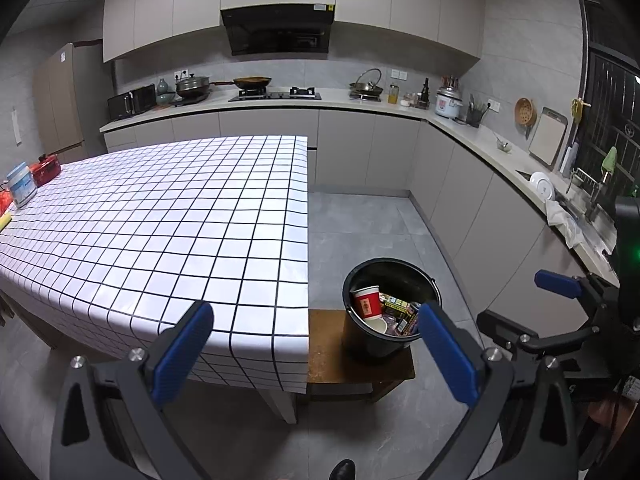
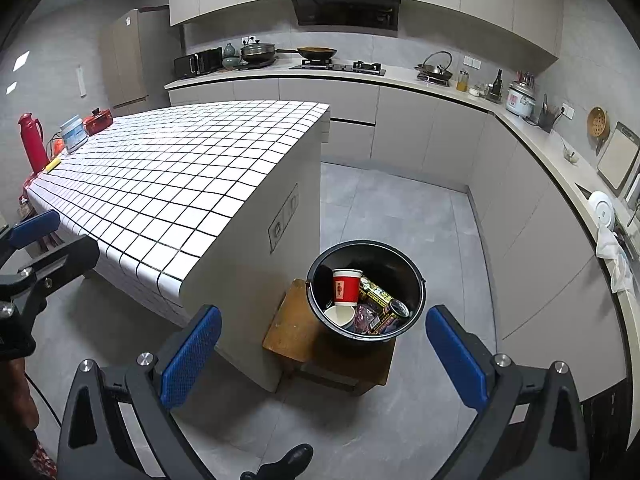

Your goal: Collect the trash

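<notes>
Right wrist: black bucket [image 2: 366, 292] holds red cup [image 2: 345, 287], wrappers.

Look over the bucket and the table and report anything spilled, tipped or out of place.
Nothing stands out. The black bucket sits upright on the wooden stool, with the red paper cup and wrappers inside and no litter on the floor around it. The checked tablecloth lies flat. Both claws, left and right, are open and empty.

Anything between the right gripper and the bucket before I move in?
Nothing: in the right wrist view only bare floor and stool edge separate the right gripper from the bucket.
</notes>
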Tool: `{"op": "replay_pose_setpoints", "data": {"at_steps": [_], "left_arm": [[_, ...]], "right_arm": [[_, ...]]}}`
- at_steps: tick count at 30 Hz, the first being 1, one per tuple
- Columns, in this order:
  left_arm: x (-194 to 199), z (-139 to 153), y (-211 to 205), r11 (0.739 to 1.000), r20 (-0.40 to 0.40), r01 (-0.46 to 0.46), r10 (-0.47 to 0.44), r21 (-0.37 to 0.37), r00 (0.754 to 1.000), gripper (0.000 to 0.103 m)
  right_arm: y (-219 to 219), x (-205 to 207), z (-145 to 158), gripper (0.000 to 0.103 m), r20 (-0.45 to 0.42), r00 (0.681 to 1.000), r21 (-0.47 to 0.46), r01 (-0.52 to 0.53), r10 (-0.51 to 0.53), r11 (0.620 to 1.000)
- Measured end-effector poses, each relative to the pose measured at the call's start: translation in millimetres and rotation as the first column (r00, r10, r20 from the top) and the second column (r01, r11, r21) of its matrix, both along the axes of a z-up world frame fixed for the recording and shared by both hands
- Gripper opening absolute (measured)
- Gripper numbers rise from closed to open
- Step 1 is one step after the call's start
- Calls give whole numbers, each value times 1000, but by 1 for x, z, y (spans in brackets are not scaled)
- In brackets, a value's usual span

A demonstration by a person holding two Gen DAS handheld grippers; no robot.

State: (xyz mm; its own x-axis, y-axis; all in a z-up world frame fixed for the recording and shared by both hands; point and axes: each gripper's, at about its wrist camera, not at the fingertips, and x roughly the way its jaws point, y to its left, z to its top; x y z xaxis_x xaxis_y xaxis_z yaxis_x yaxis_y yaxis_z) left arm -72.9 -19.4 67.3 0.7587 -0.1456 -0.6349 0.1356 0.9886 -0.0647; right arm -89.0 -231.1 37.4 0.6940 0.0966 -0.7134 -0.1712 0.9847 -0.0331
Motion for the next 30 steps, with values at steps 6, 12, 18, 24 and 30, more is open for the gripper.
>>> {"op": "replay_pose_setpoints", "data": {"at_steps": [6, 12, 18, 24, 30], "left_arm": [[3, 0, 2, 1000, -3, -10, 10, 6, 1000, 102], [7, 3, 3, 1000, 1, -19, 19, 11, 1000, 102], [10, 5, 3, 1000, 7, -19, 19, 10, 1000, 102], [12, 5, 3, 1000, 7, -14, 13, 11, 1000, 102], [14, 7, 4, 1000, 14, -16, 16, 14, 1000, 102]], "right_arm": [[2, 6, 3, 103, 10, 1000, 6, -14, 14, 1000], [5, 13, 5, 103, 13, 1000, 7, -26, 26, 1000], [5, 17, 5, 103, 16, 999, 4, -31, 31, 1000], [4, 19, 7, 103, 19, 999, 3, -33, 33, 999], [4, 22, 11, 103, 25, 999, -1, -36, 37, 999]]}}
